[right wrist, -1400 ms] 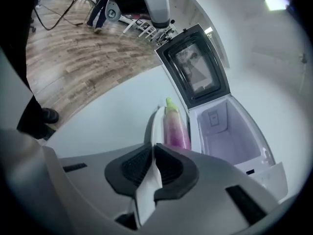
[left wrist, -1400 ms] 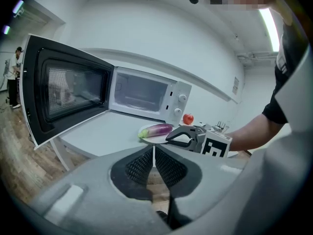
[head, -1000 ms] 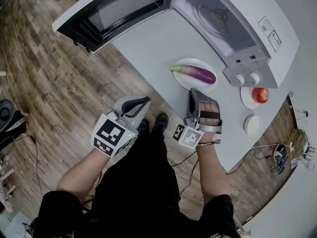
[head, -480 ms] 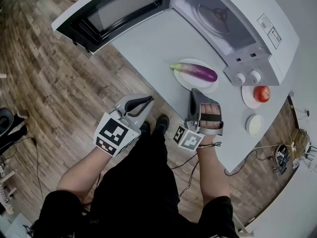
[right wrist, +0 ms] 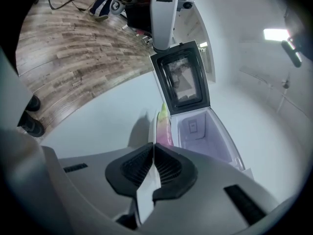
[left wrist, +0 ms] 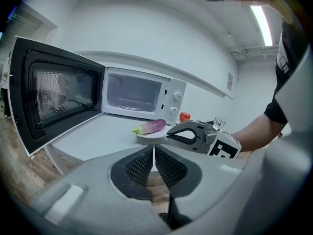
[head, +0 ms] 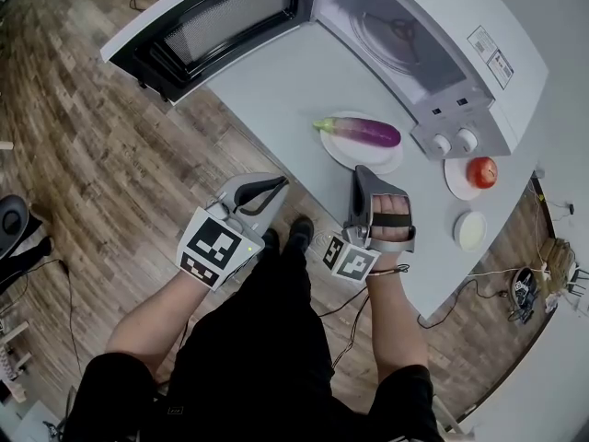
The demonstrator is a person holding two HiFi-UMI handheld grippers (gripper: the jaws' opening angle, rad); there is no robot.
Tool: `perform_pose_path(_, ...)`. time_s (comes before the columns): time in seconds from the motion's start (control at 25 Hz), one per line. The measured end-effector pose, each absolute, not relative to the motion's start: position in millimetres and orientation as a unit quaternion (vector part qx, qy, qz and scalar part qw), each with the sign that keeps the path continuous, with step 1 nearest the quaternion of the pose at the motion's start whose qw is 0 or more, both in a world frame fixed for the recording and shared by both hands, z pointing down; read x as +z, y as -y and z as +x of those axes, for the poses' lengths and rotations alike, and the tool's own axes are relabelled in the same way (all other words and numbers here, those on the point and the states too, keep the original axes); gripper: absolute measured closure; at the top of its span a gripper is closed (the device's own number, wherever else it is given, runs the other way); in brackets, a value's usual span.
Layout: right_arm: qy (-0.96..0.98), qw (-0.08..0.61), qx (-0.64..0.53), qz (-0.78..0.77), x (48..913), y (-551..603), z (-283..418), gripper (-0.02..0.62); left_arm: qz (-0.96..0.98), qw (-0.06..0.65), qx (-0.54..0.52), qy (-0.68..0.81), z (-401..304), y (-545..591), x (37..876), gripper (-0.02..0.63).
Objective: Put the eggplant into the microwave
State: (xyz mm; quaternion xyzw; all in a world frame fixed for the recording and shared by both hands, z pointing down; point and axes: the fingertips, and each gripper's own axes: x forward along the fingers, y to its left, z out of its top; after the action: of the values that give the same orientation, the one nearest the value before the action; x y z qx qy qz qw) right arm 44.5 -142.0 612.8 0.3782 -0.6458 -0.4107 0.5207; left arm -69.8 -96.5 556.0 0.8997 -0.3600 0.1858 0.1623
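While the eggplant (head: pixel 359 132) lay on its white plate (head: pixel 342 151) on the grey table (head: pixel 267 81), just in front of the microwave (head: pixel 442 44), neither tool touched it. The microwave's door (head: pixel 212 21) stood swung wide, and the glass turntable (head: pixel 391 30) showed inside. Near the plate's close edge, the right gripper (head: pixel 361 173) hung with its 2 jaws pressed together and empty, pointed toward the eggplant. The left gripper (head: pixel 274 185) hovered off the table's edge above the wood floor (head: pixel 92 136), its 2 jaws likewise closed on nothing. Off to the right, 1 tomato (head: pixel 481 171) sat on a small dish (head: pixel 457 184).
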Motion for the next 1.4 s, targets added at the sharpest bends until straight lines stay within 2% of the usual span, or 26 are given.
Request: perform_pose_path(1.4,0.650,0.429,-0.499,0.381,457,198,20,0.572,0.891,0.106,0.174,0.406,-62,152,434,0.584)
